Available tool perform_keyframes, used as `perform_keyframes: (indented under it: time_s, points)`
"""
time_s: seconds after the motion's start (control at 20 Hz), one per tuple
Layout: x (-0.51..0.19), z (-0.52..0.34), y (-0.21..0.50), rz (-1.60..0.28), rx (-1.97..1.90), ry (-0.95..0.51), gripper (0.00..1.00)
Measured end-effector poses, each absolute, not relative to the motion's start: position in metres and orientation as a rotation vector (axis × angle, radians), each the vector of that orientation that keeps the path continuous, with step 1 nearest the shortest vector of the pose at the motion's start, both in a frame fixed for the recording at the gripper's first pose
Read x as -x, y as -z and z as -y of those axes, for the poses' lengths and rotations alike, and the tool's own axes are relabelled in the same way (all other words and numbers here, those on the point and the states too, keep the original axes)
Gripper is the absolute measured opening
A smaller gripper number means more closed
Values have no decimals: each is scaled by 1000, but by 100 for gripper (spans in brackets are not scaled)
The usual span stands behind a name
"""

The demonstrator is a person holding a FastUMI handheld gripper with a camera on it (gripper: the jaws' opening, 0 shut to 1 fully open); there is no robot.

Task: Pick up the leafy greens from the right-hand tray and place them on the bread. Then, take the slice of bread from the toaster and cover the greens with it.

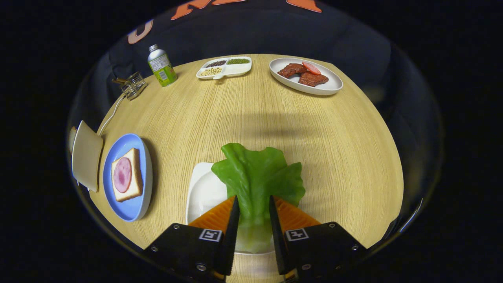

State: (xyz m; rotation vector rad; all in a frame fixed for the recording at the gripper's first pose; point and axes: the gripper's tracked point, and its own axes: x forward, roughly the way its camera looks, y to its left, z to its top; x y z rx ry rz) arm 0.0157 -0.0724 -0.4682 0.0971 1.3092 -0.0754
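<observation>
Green lettuce (257, 177) sits clamped between the fingers of the hand-held gripper (254, 202), which has closed on the pale stalk end so that both fingers press its sides; the frilled leaf fans out ahead of the fingertips. The hand-held gripper points level across the bench (314, 125), and the leaf hangs over the right part of a white tray (202, 188) that lies just ahead of the left finger. Left of that tray a blue plate (127, 212) holds a slice of bread (135, 173) topped with a round of pink ham (122, 175). Beyond the plate's outer side stands a pale toaster (86, 155) with a slice showing at its far edge. At the far side a divided white dish (237, 70) carries beans and seeds, a white oval plate (330, 84) carries brown meat pieces and a red slice, and a green bottle (162, 66) stands beside a small wire holder (133, 84). The bench is light wood grain; dark cloth hangs behind.
</observation>
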Motion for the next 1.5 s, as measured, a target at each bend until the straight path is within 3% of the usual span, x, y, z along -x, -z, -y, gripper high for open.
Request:
perform_keyframes:
  time_s: [0.1,0.25,0.35,1.5]
  points:
    - [-17,70,468,-1291,-80,46,36]
    - [-20,71,469,-1288,-99,70,14]
    - [-20,66,464,-1283,-126,64,11]
    - [-58,-68,390,-1143,-204,-217,10]
